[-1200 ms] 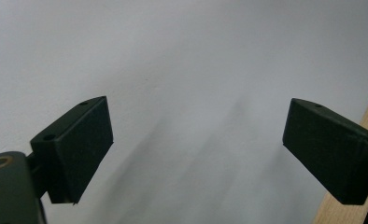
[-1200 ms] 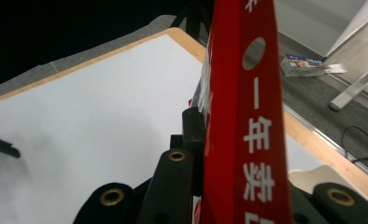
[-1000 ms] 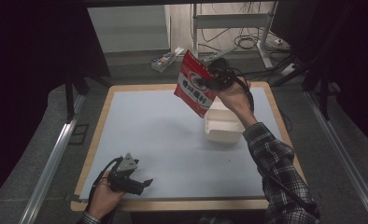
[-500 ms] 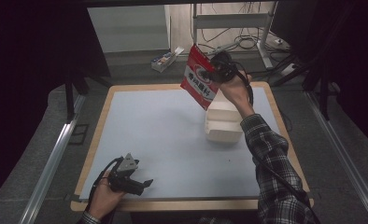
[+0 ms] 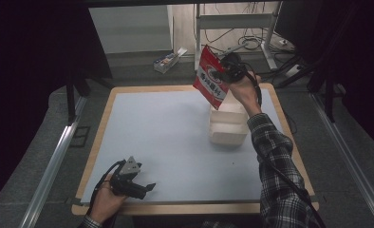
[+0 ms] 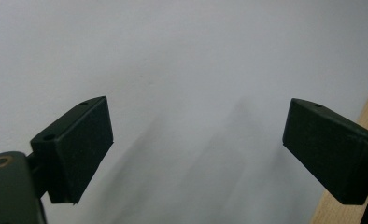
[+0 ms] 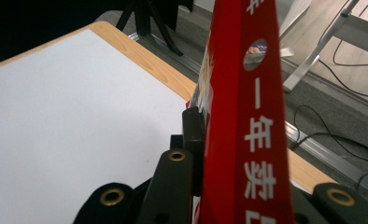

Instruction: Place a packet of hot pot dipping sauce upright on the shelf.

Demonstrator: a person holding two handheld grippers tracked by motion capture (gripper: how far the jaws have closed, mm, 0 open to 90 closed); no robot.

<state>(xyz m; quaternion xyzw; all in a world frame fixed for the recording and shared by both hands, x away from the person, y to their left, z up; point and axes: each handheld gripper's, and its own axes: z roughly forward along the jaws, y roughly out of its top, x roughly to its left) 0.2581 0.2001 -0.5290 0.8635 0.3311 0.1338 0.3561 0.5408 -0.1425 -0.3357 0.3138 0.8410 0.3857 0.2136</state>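
**2 grippers: 1 clamped on a red packet, 1 idle and wide**

2 black jaws of the right gripper (image 5: 229, 71) pinch a red packet (image 5: 212, 81) by its side edge; in the right gripper view the packet (image 7: 247, 140) runs edge-on between them. It hangs tilted in the air above the far end of a white box (image 5: 228, 124), its lower corner just over the box's far rim. The box stands on the right half of the table (image 5: 166, 137), near the right wooden border, with wide bare surface to its left and in front of it. The right forearm, in a checked sleeve (image 5: 275, 166), reaches up and away, wrist bent toward the packet.

At the near left corner, the left gripper (image 5: 144, 187) rests low by the front edge, jaws spread wide with nothing between them; its fingers (image 6: 77, 144) frame bare tabletop.
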